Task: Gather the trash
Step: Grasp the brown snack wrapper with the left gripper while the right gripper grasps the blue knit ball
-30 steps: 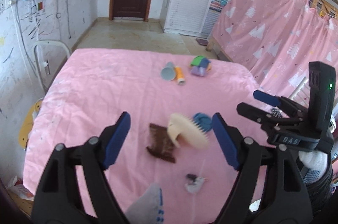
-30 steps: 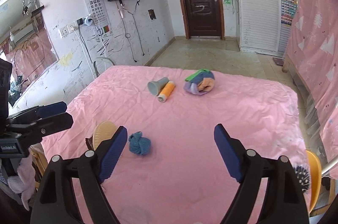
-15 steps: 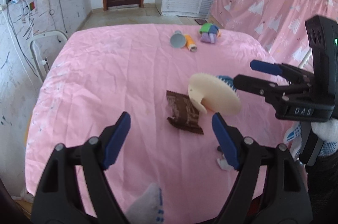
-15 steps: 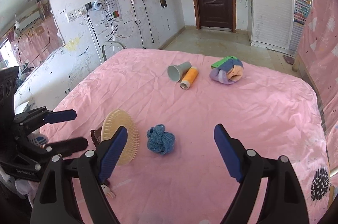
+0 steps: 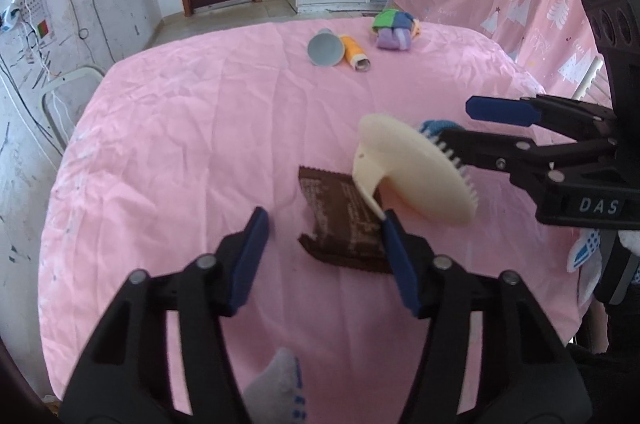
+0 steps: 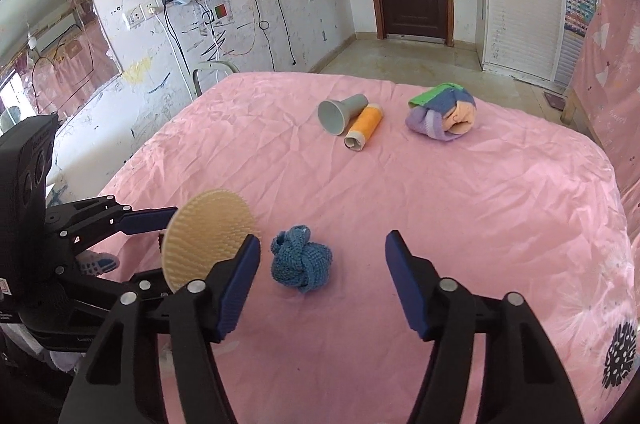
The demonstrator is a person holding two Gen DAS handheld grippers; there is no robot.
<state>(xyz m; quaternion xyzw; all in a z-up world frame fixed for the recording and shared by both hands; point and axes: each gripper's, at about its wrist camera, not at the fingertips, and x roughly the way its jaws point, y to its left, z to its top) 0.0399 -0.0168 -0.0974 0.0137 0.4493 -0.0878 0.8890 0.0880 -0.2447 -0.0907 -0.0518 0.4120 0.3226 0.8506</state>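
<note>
- Left wrist view: the left gripper [image 5: 324, 224] hangs over the pink sheet [image 5: 180, 143], its jaws spread but closing, with the brown wrapper [image 5: 340, 220] lying flat between the tips, untouched as far as can be seen.
- The wrapper is dark, creased, with saw-tooth ends; the cream brush [image 5: 416, 171] leans over its 1 o'clock corner.
- From 3 o'clock the right gripper [image 5: 460, 123] reaches in just behind the brush, crowding that side; the sheet is bare from 9 to 12 o'clock, out to its curved edge.
- Right wrist view: the right gripper [image 6: 322, 244] has its jaws parted and closing around air, with the blue knot [image 6: 301, 264] on the sheet just inside the left finger.
- The brush [image 6: 208, 236] stands at 9 o'clock, the left gripper [image 6: 168, 248] beside it; the wrapper is hidden behind the brush.
- Open sheet [image 6: 480, 203] runs from 12 to 3 o'clock, up to its far rim.
</note>
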